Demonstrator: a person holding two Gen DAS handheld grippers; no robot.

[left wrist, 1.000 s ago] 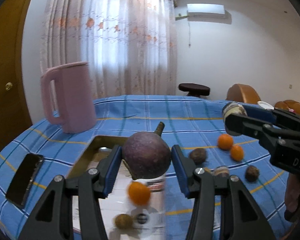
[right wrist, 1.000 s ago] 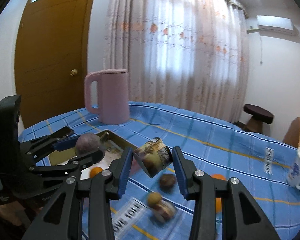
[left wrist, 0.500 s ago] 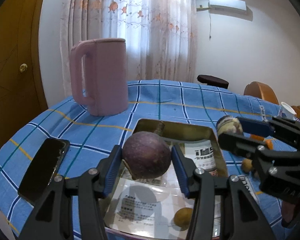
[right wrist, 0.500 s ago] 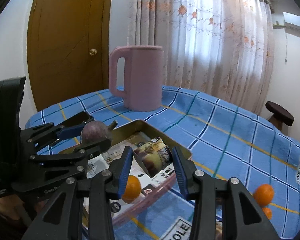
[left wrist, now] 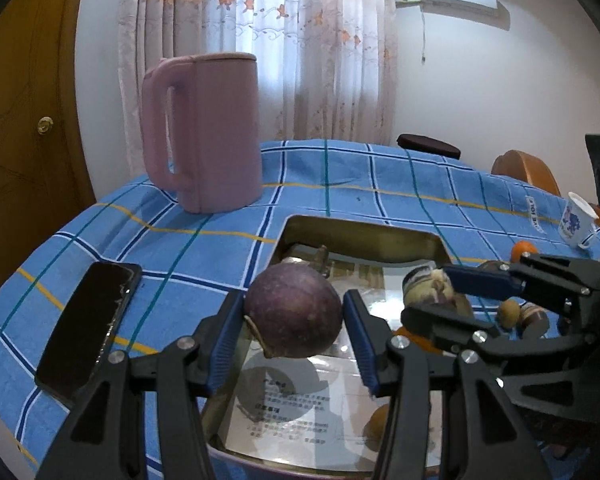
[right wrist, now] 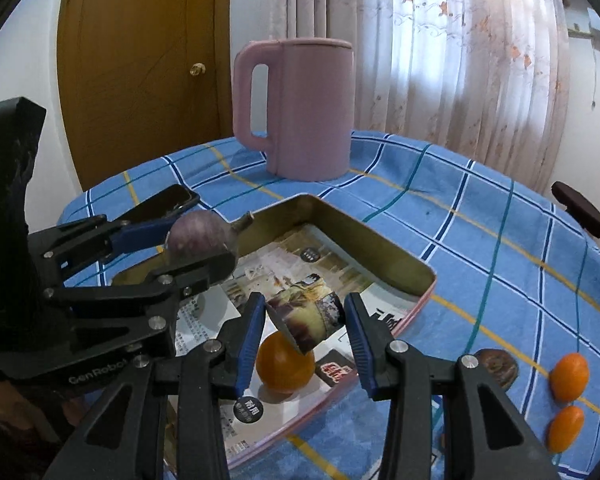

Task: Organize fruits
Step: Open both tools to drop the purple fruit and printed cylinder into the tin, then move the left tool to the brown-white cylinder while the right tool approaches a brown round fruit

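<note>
Here the table (right wrist: 480, 216) lies under a blue checked cloth, and the pink jug (right wrist: 300, 108) stands upright at its far side. Nearer sits the open tin tray (right wrist: 380, 248), lined with printed paper, and a dark phone (left wrist: 88, 328) lies flat beside the tray's left edge. Both tools hang over the tray. The left gripper (left wrist: 294, 326) has its jaws clamped on a round purple fruit (left wrist: 294, 316), stem pointing away. The right gripper (right wrist: 306, 322) has its jaws pressed on a smaller cut fruit piece (right wrist: 306, 320), tilted. An orange fruit (right wrist: 286, 364) rests in the tray, just below that piece. Two small oranges (right wrist: 568, 376) and a brown fruit (right wrist: 498, 366) lie on the cloth, right of the tray.
</note>
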